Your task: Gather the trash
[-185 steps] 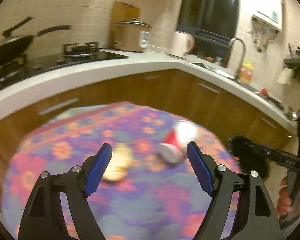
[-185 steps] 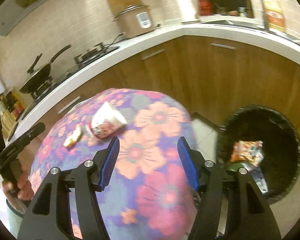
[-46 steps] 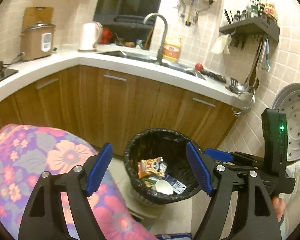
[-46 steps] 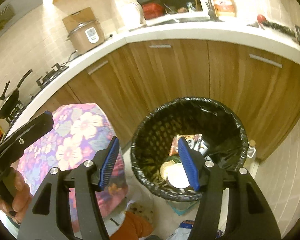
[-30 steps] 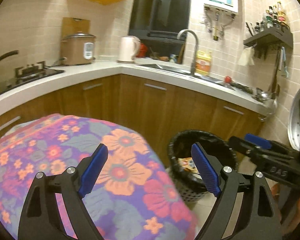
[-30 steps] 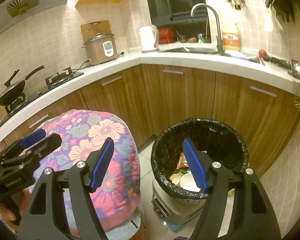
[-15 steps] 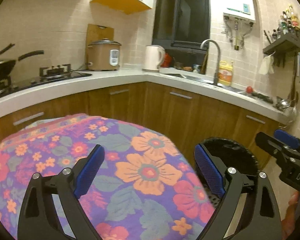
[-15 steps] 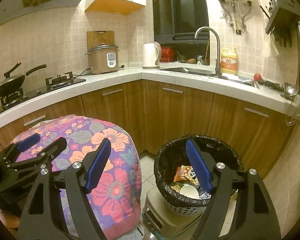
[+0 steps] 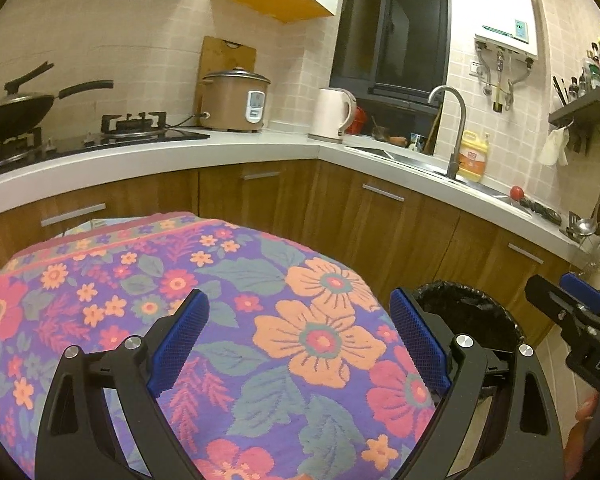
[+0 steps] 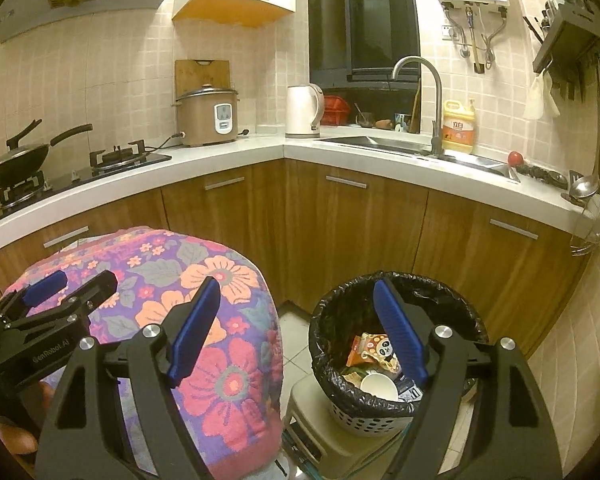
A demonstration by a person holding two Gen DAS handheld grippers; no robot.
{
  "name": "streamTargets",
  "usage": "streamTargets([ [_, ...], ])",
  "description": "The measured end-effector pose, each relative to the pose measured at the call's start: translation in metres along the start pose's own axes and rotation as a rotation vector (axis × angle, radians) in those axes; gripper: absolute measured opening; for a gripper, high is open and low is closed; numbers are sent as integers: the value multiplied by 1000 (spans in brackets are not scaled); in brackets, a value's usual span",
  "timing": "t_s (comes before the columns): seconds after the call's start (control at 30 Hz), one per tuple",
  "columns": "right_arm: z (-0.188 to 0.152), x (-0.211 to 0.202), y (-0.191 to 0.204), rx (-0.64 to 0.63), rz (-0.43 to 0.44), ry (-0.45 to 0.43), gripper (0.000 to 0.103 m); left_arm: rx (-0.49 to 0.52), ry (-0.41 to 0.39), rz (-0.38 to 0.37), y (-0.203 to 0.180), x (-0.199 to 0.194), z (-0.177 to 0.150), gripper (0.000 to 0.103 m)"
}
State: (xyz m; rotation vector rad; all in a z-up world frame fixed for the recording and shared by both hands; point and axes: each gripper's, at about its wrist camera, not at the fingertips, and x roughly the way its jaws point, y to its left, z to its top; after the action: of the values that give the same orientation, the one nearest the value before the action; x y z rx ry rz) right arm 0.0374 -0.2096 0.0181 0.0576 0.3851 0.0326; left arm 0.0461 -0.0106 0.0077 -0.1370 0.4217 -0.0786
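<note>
A trash bin lined with a black bag [image 10: 396, 292] stands on a stool to the right of the table and shows in the left wrist view [image 9: 464, 308] too. Inside lie a white paper cup [image 10: 378, 386] and an orange snack wrapper [image 10: 370, 348]. The table wears a purple flowered cloth [image 9: 260, 320] with no trash showing on it. My left gripper [image 9: 298, 344] is open and empty above the cloth. My right gripper [image 10: 296, 328] is open and empty, held above the gap between table and bin.
A wood-front kitchen counter [image 10: 340, 156] wraps behind the table and bin, carrying a stove with a wok [image 10: 16, 160], a rice cooker [image 10: 208, 116], a kettle [image 10: 302, 110] and a sink [image 10: 400, 144]. A tiled wall is at the right.
Both grippers have pulled back and up from the bin and turned left toward the table. The cup and yellowish scrap once on the cloth are gone; the cup lies in the bin.
</note>
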Motion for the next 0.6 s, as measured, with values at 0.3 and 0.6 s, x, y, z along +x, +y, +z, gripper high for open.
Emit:
streamTargets([
  [0.3, 6, 1, 2, 5, 6, -8, 77, 5, -5, 5, 0, 1, 0, 89],
  [0.6, 12, 0, 8, -20, 0, -21, 77, 5, -1, 10, 2, 2, -1, 89],
])
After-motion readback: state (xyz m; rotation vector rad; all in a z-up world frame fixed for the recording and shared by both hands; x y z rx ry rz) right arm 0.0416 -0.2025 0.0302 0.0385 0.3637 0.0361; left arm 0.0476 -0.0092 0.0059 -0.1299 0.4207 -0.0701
